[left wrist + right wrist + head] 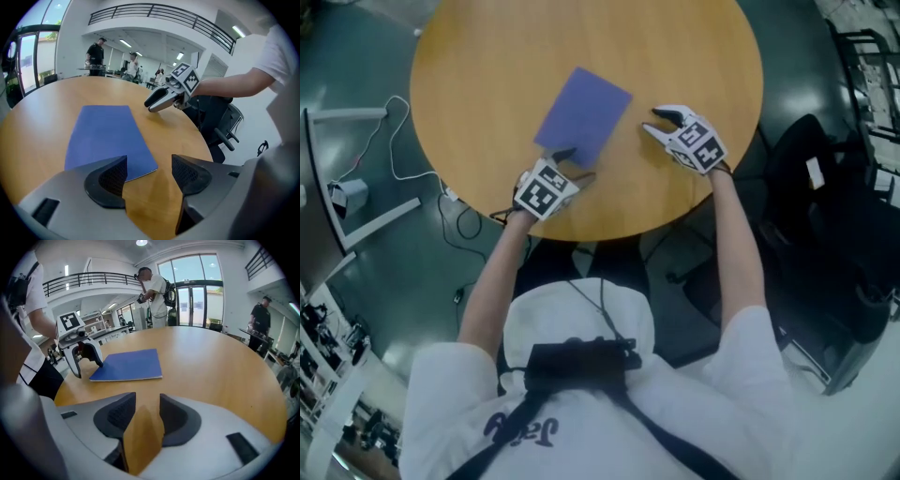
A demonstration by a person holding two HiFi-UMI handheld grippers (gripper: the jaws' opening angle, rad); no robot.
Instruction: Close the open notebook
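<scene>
We judge the notebook (583, 115) light, thin and floppy, with a smooth cover; a free edge suits pinching. It lies flat on the table (694, 56), seemingly shut, its near corner just ahead of our left gripper (574, 164), which tilts down, jaws wide and empty. Our right gripper (656, 122) sits beside the notebook, tilted down likewise, jaws apart and empty.
</scene>
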